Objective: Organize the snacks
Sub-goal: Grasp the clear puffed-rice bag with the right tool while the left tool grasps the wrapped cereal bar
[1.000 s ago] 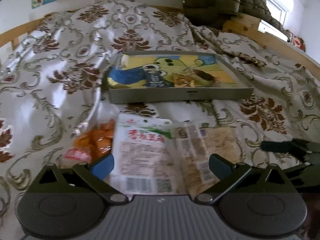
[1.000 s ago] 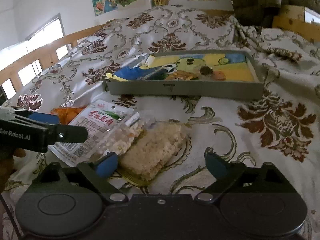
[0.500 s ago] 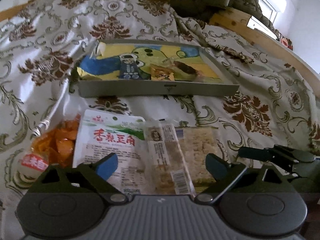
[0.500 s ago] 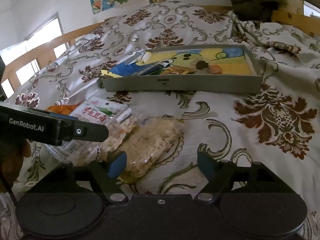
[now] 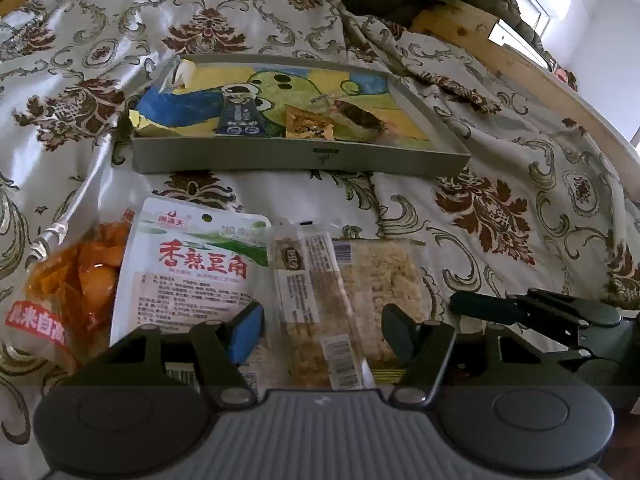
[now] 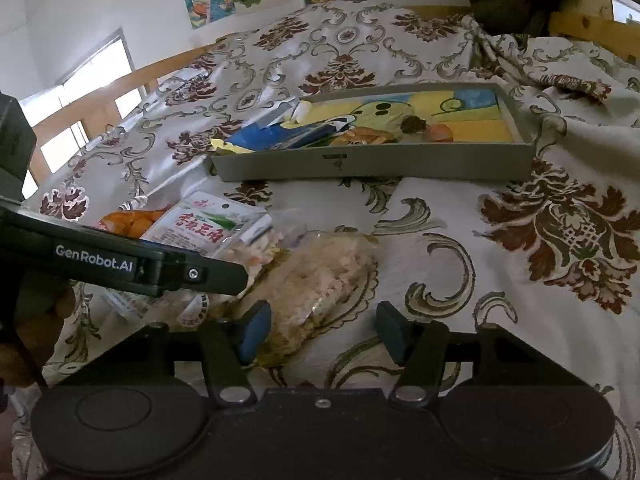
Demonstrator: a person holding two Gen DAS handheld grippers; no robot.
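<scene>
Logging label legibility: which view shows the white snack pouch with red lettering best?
The left wrist view: the white pouch lies flat and facing the camera, its red lettering readable. In the right wrist view it is smaller and oblique, its near end hidden behind the left hand-held gripper.

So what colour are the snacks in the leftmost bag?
Orange, seen best in the left wrist view.

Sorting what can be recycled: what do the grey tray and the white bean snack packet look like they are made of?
The grey tray looks like matte cardboard: flat, dull walls with crisp folded corners, though painted thin board is possible. The white bean snack packet appears to be glossy plastic film: it shines, wrinkles softly, and has a punched hang hole at the top.
</scene>
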